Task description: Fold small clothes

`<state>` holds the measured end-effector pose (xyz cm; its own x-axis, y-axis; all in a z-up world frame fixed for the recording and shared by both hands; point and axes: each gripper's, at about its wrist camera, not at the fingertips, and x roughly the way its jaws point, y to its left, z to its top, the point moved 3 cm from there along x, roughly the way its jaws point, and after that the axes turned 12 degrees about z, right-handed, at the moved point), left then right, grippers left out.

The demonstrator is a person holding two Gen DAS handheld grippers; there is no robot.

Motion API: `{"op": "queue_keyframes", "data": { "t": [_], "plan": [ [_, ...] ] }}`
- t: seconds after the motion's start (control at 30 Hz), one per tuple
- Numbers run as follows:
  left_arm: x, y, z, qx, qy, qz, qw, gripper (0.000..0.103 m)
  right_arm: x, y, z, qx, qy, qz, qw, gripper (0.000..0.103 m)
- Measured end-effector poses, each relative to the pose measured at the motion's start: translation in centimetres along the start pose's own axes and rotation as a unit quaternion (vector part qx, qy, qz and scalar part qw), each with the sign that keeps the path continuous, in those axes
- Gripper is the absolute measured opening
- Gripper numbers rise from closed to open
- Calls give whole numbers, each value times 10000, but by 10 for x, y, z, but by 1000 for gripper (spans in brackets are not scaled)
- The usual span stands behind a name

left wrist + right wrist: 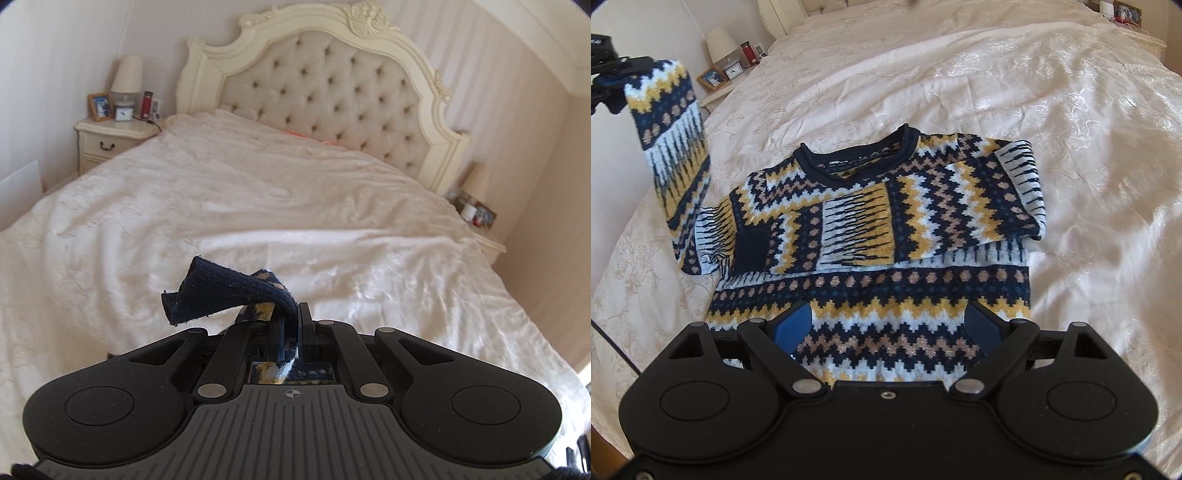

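Right gripper (pixel 886 332) hovered low over the sweater's hem, jaws spread wide with nothing between them, blue pads either side of the zigzag band. Directly ahead of it lay the sweater (pixel 879 229), flat on the bed (pixel 1071 147) near the foot edge, hem nearest, neckline farthest, long axis running straight away toward the headboard. One sleeve was already crossed over the chest, its dark cuff resting on the body. Out to the left, the other sleeve (pixel 670 147) stood lifted clear of the bedspread, hanging almost vertical from the left gripper (pixel 613 74) at the bed's left edge. In the left wrist view that left gripper (pixel 291 325) was clamped tight on the sleeve's navy ribbed cuff (pixel 229 291), the knit bunched and flopping over the closed jaws. By my read the left hand owned the next move: that sleeve wanted carrying rightward across the chest, at right angles to the body's long axis. Thick, chunky knit, navy, mustard, pale blue and tan bands, soft and floppy. Beyond it stretched the cream, rumpled, faintly embroidered bedspread, then the tufted headboard (pixel 332 85) in its carved frame.
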<state>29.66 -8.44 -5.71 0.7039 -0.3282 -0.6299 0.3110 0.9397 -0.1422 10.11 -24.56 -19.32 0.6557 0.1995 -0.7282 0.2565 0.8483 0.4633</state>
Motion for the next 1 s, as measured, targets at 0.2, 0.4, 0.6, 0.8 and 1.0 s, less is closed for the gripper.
{"op": "queue_keyframes", "data": {
  "t": [0.2, 0.4, 0.6, 0.8, 1.0],
  "plan": [
    [43, -66, -48, 411, 610, -339, 9967, 7, -12, -22, -4, 156, -56, -115, 9998, 90],
    [51, -103, -73, 1026, 760, -549, 9903, 19, -15, -33, -8, 263, -63, -205, 9994, 90],
    [29, -92, -85, 1289, 607, -519, 9884, 34, -8, -31, -6, 307, -63, -242, 9992, 90],
    [41, -31, -113, 1394, 1026, 180, 9847, 34, 4, -24, 6, 215, -114, -265, 9994, 90],
    [61, 42, -121, 1063, 1436, 871, 9801, 34, 18, -23, 26, 126, -151, -314, 9993, 86]
  ]
}}
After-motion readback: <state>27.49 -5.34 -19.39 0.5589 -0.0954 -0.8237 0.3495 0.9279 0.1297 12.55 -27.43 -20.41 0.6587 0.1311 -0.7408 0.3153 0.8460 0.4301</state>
